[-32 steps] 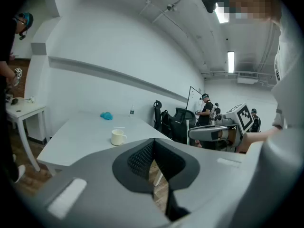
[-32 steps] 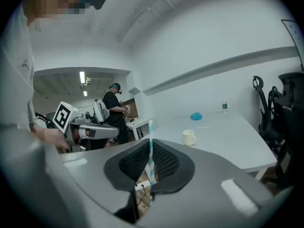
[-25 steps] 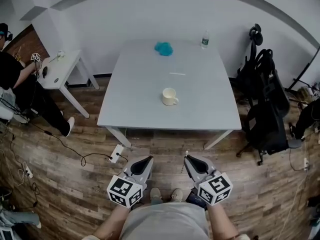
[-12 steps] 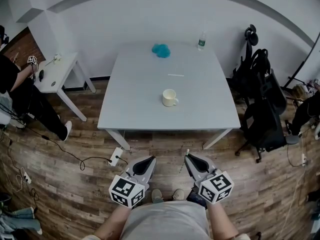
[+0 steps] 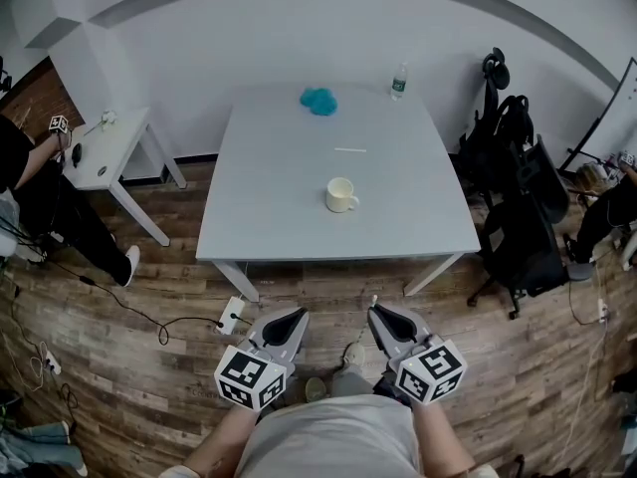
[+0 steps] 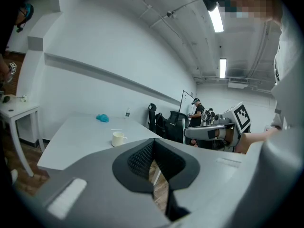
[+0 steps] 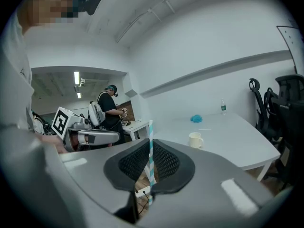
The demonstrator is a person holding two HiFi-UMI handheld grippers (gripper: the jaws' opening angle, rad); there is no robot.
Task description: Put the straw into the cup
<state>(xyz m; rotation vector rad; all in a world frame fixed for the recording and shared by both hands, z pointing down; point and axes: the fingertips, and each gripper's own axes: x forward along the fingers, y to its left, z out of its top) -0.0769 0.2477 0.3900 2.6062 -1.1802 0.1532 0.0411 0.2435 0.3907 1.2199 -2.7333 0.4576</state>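
A person stands on the wooden floor (image 5: 149, 366) short of a grey table (image 5: 259, 217), a pair of hand-held tongs in each hand. The right tongs (image 5: 384, 314) are clamped on a teal-and-white striped straw (image 7: 150, 151), which runs lengthwise along the seam between the jaws and pokes out past their tips. The left tongs (image 5: 292, 318) are pressed together with nothing between them.

The cream cup (image 5: 340, 194), mouth up and handle to the right, stands near the middle of the table, well apart from both tongs. From the head view it lies straight ahead, about midway between the two pairs. In the right gripper view it sits to the right of the straw's tip.

Judging from this, the carry has barely begun. The right hand would have to reach forward over the near table edge, then turn the straw's long axis downward over the cup's mouth.

Beyond the cup lies a thin pale sliver (image 5: 350, 149), possibly a second straw, though it is too small to tell. A blue lump (image 5: 319, 100) and a small bottle (image 5: 399, 81) sit at the far edge.
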